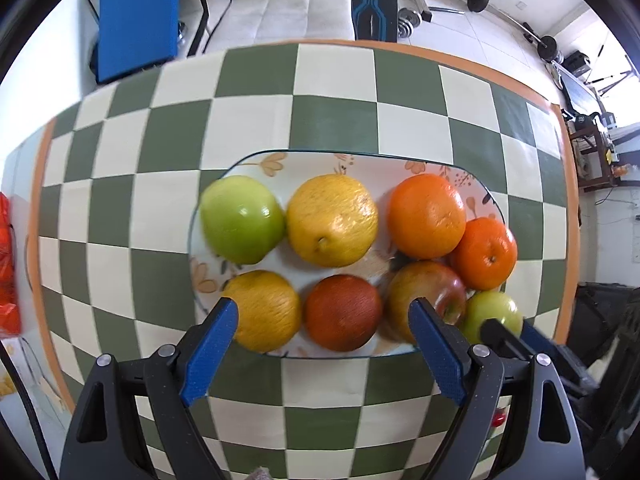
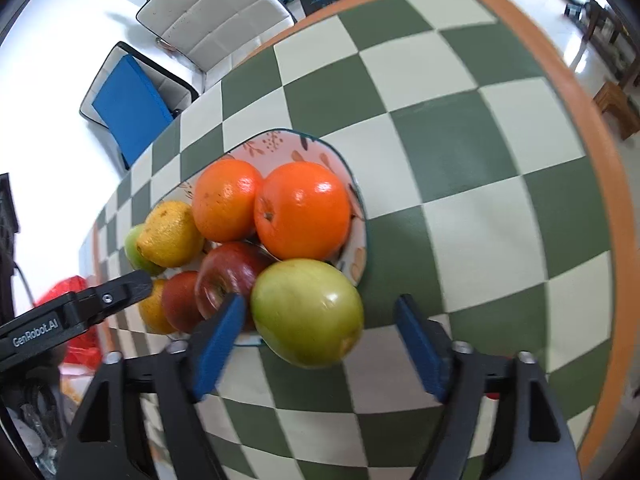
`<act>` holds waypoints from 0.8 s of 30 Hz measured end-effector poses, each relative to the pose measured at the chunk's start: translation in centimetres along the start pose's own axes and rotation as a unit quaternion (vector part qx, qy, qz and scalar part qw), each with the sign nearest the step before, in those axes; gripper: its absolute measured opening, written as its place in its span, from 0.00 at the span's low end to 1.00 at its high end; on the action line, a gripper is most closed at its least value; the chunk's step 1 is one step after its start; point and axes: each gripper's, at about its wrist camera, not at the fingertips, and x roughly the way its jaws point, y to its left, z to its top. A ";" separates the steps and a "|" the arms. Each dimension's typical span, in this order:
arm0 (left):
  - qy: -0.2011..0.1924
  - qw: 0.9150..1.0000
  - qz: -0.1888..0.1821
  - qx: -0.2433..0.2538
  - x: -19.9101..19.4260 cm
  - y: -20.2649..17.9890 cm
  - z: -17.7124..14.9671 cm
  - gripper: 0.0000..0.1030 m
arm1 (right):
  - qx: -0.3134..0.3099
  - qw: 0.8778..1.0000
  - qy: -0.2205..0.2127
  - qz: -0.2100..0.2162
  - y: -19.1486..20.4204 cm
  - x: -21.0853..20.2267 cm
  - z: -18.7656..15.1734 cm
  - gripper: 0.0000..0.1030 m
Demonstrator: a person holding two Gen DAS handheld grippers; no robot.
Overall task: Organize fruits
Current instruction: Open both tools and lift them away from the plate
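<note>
- While we hold both grippers over the checkered table (image 1: pixel 256 120), the oval floral plate (image 1: pixel 264 160) sits near its middle, filled with fruit.
- On the plate's far row, from the left wrist view, lie a green apple (image 1: pixel 242 219), a lemon (image 1: pixel 332 220) and an orange (image 1: pixel 426 216), with a smaller orange (image 1: pixel 484 252) touching it at the right end.
- On the near row lie a yellow citrus (image 1: pixel 264 310), a dark red fruit (image 1: pixel 343 312) and a red apple (image 1: pixel 426 300).
- Our left gripper (image 1: pixel 324 312) is spread wide and empty, its blue pads hovering over the near row.
- Our right gripper (image 2: pixel 320 312) is also spread, gripping nothing; a second green apple (image 2: pixel 307 312) lies between its pads at the plate's near right edge, close to the left pad and clear of the right one.
- Beyond the table's far edge stand a white chair (image 1: pixel 288 8) and a blue panel (image 1: pixel 138 20).
</note>
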 end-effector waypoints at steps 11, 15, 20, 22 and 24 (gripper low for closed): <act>-0.066 0.997 0.026 0.001 -3.8 1.8 -5.7 0.95 | -0.113 0.985 -0.075 -0.110 4.4 -6.6 -4.2 0.95; -0.095 0.995 0.034 -0.006 -6.1 2.6 -8.2 0.95 | -0.125 0.981 -0.098 -0.110 5.5 -9.3 -6.1 0.95; -0.129 0.991 0.033 -0.009 -9.4 3.4 -11.3 0.95 | -0.132 0.979 -0.117 -0.104 6.5 -12.5 -8.7 0.95; -0.147 0.988 0.039 -0.005 -10.9 3.4 -12.6 0.95 | -0.138 0.976 -0.128 -0.107 7.0 -13.8 -9.7 0.95; -0.161 0.986 0.040 -0.004 -12.1 3.5 -13.5 0.95 | -0.143 0.974 -0.140 -0.106 7.5 -15.3 -10.9 0.95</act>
